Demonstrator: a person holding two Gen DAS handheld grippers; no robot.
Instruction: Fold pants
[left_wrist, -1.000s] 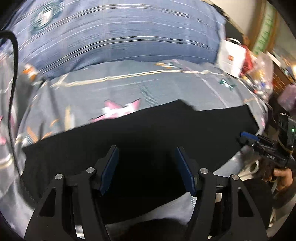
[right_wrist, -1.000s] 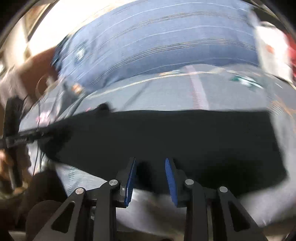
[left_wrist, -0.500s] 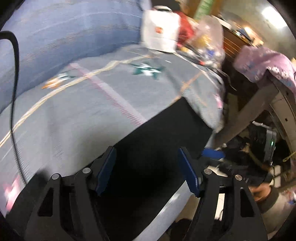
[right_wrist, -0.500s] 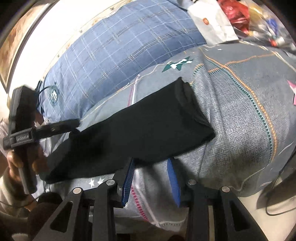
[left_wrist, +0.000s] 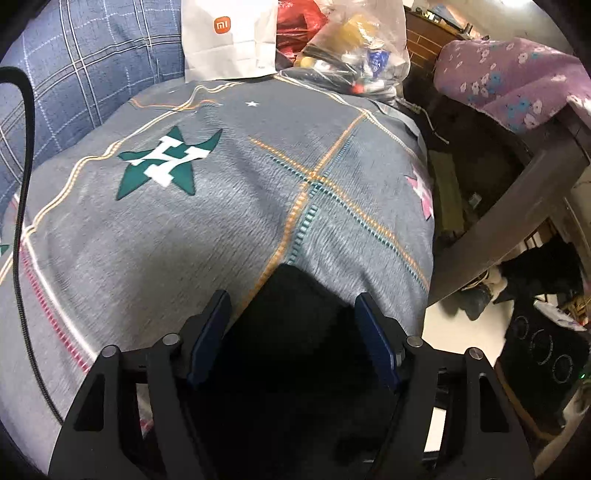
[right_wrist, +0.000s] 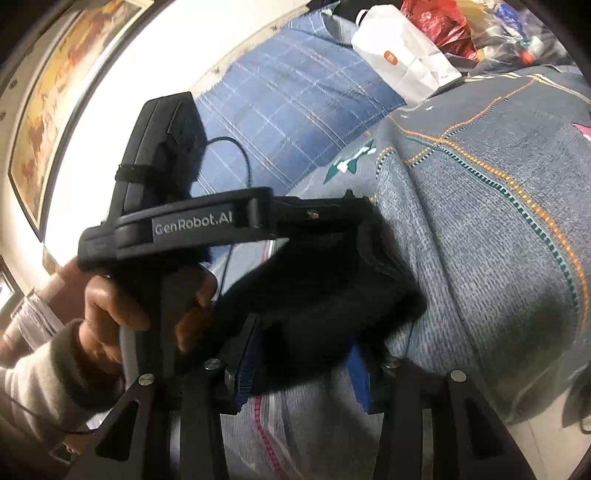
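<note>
The black pants (left_wrist: 295, 350) lie on the grey patterned bedspread (left_wrist: 221, 206), bunched up near the bed's front edge. In the left wrist view my left gripper (left_wrist: 293, 336) is open, its blue pads wide apart either side of the black cloth. In the right wrist view the pants (right_wrist: 325, 291) are a folded black heap. My right gripper (right_wrist: 303, 365) is open, its pads astride the heap's near edge. The left gripper's body (right_wrist: 192, 225) and the hand holding it reach over the heap from the left.
A white paper bag (left_wrist: 229, 40) and plastic bags of clutter (left_wrist: 354, 48) stand at the bed's far end. A blue plaid pillow (right_wrist: 295, 122) lies along the wall. A table with a purple floral cloth (left_wrist: 517, 81) stands to the right, past the bed's edge.
The pants, spread long across the bed a second ago, are now gathered into a short heap. My left gripper has swung right, close to the right gripper.
</note>
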